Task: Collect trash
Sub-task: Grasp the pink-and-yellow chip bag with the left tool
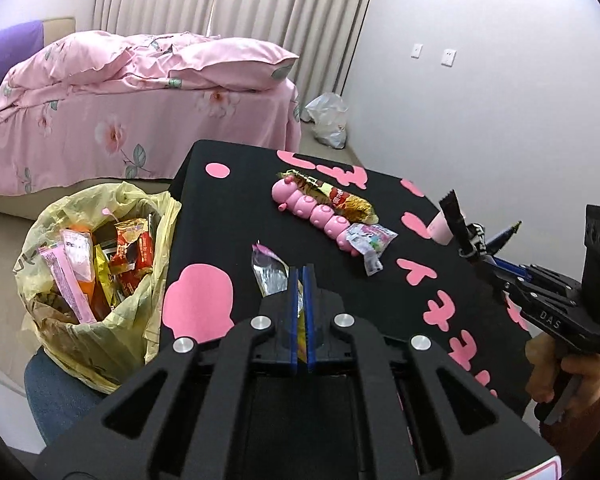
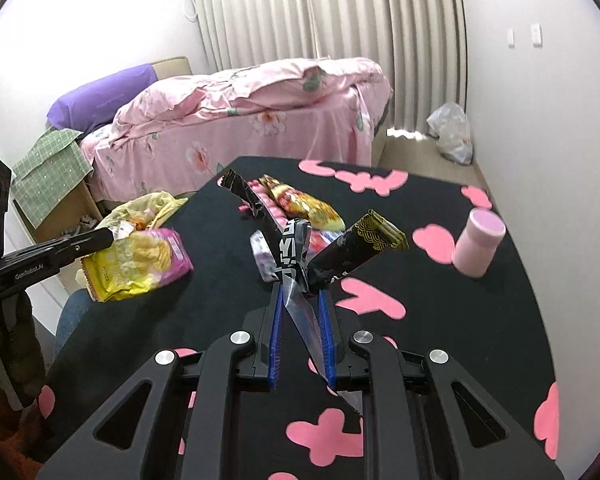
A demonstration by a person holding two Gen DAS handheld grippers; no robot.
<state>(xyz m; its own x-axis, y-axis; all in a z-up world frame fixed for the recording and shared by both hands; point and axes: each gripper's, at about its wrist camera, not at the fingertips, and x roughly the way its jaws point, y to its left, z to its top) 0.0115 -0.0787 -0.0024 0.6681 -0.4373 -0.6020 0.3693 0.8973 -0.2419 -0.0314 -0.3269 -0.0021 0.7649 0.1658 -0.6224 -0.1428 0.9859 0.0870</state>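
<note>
We pinch a yellow snack bag (image 2: 140, 260) in our left gripper (image 1: 299, 270) | right gripper (image 2: 300, 292) clamps black wrappers (image 2: 356, 248) | trash bag (image 1: 96, 256) beside table (image 1: 228, 216) | pink caterpillar toy (image 1: 316, 212), two wrappers touching it, pink bottle (image 2: 480, 242) remain.

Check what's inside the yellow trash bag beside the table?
The yellow trash bag holds a pink wrapper, red packets and an orange wrapper. Lower layers are covered.

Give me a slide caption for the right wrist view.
Right gripper jaws clamp black wrappers above the black-and-pink table; the left gripper carries a yellow snack bag.
</note>
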